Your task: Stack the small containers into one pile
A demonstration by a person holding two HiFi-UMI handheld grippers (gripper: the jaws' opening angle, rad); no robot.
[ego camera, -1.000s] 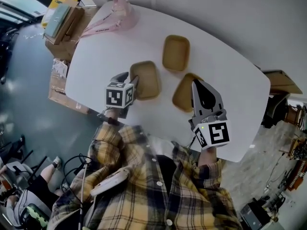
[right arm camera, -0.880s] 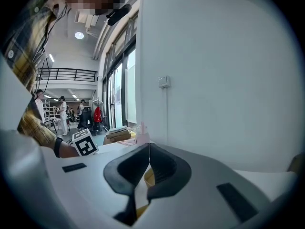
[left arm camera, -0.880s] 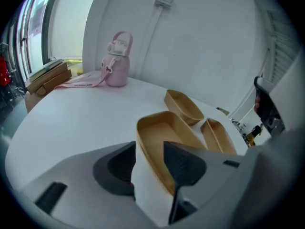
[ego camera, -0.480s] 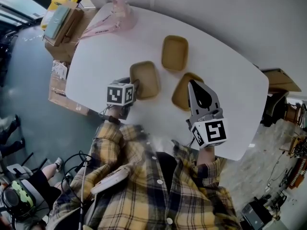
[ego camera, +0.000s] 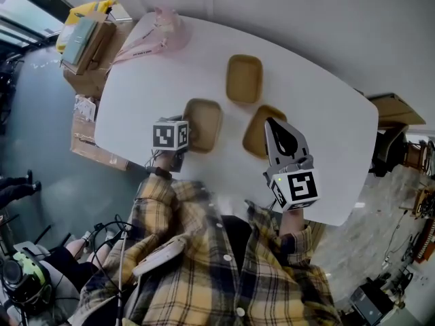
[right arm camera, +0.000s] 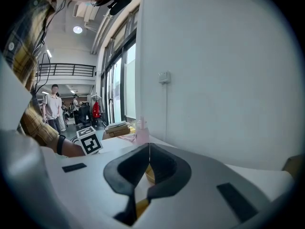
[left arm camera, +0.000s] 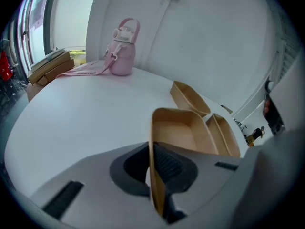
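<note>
Our left tongs [left arm camera: 154, 168] have just been closing and now pinch the near wall of the left container [ego camera: 204, 124]. The thin tan rim stands upright between the two pads. The left container sits on the white surface [ego camera: 319, 128], at its near left part. The far container [ego camera: 244, 79] lies just beyond it, and the right container [ego camera: 257, 133] lies beside it, a little apart. Our right tongs [ego camera: 270, 122] are pressed together with nothing between them and hang over the right container's near edge. A pink bottle [ego camera: 166, 22] stands at the far left corner, well apart.
</note>
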